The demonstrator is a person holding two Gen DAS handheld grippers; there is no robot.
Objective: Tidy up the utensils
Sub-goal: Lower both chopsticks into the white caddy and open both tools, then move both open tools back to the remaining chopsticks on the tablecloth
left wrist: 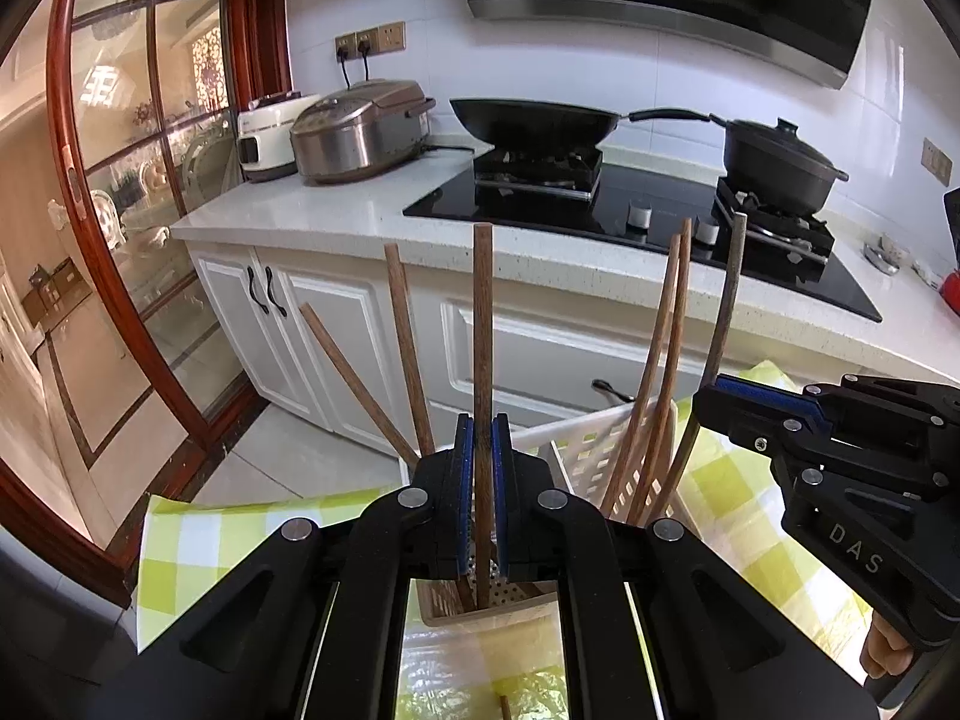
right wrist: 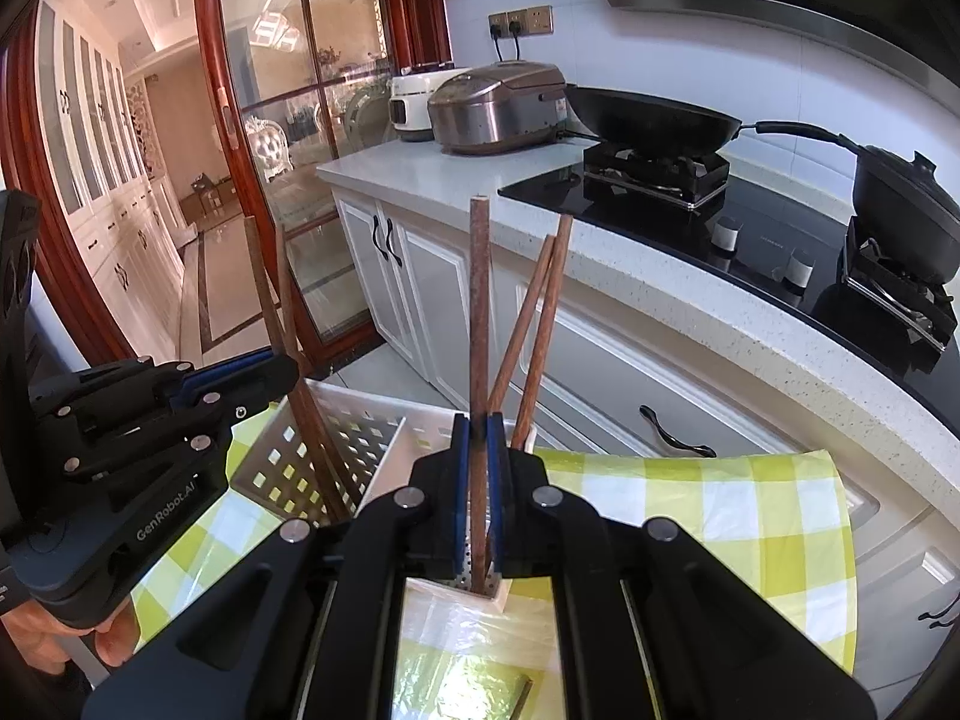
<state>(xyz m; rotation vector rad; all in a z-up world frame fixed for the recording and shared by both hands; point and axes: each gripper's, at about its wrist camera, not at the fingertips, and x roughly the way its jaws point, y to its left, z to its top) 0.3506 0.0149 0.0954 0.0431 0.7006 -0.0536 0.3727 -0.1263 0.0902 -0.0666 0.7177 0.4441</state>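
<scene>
The surface [left wrist: 198,546], covered with a green-and-white checked plastic cloth, fills the lower part of both wrist views, and on it stands the white perforated plastic utensil holder [left wrist: 591,450], a slotted rack with at least two compartments. Most of the sorting looks done, as far as the frames show: several brown wooden chopsticks [left wrist: 654,396] already lean in the holder's right-hand compartment in the left wrist view, with others fanned out on the other side, and at least one more stick [right wrist: 519,699] lies flat on the cloth at the bottom edge of the right wrist view, so some picking up seems left. The black left gripper [left wrist: 483,450] has its blue-padded jaws closed on one long brown wooden chopstick [left wrist: 482,324], which runs up the centre of the frame, its long axis near vertical, squared top end pointing up toward the counter and its lower end already down inside a perforated compartment. The black right gripper [right wrist: 478,450] likewise has its jaws clamped on a second upright brown chopstick [right wrist: 479,312], its long axis also about vertical, its tip down in a small perforated cup at lower centre. Both sticks appear partly seated; letting go is what remains for this pair.
</scene>
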